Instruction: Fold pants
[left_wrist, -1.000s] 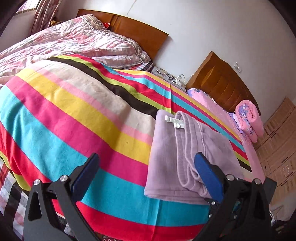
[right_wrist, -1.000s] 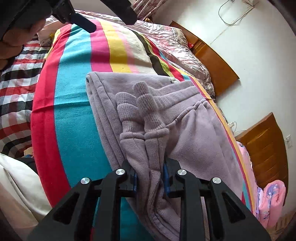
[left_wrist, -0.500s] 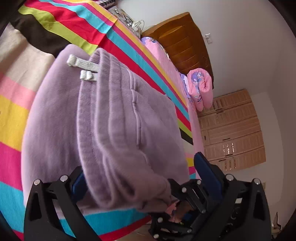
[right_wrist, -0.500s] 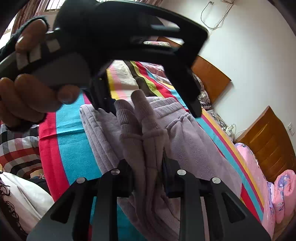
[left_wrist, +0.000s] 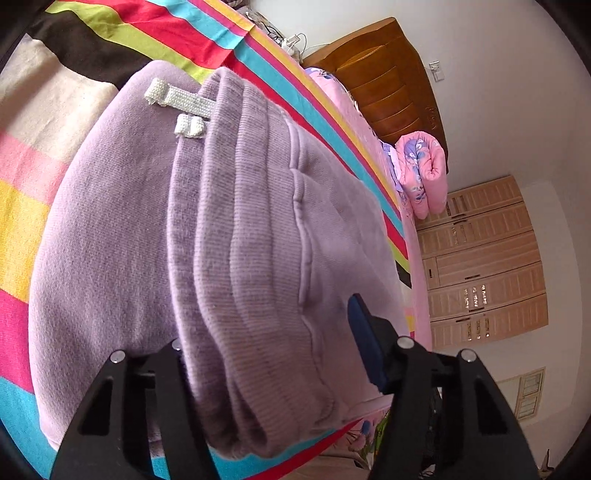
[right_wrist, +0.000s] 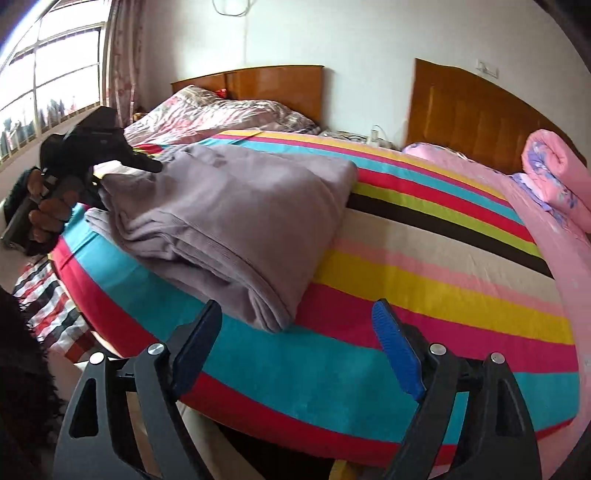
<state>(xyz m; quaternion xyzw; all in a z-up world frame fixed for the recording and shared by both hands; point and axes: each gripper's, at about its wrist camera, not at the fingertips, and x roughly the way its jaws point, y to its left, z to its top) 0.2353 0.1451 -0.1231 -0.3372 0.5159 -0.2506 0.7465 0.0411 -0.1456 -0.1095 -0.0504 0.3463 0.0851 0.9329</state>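
Note:
The lilac pants (left_wrist: 229, 240) lie folded on the striped blanket (right_wrist: 424, 266), white drawstring ends (left_wrist: 177, 101) showing at the waistband. My left gripper (left_wrist: 266, 354) straddles the thick folded edge, one finger under the fabric and the blue pad (left_wrist: 365, 347) on top, jaws wide and not pressing. In the right wrist view the pants (right_wrist: 229, 214) sit left of centre with the left gripper (right_wrist: 103, 155) at their far left end. My right gripper (right_wrist: 295, 350) is open and empty, drawn back from the pants near the bed's front edge.
A rolled pink quilt (right_wrist: 554, 177) lies on a pink bed (right_wrist: 561, 258) at right. Wooden headboards (right_wrist: 476, 114) and a floral duvet (right_wrist: 221, 114) stand behind. A wardrobe (left_wrist: 484, 258) is beyond. A checked cloth (right_wrist: 48, 310) hangs at lower left.
My right gripper has let go of the pants' bunched edge, opened and pulled back. My left gripper has moved in from the blanket and now straddles the folded edge.

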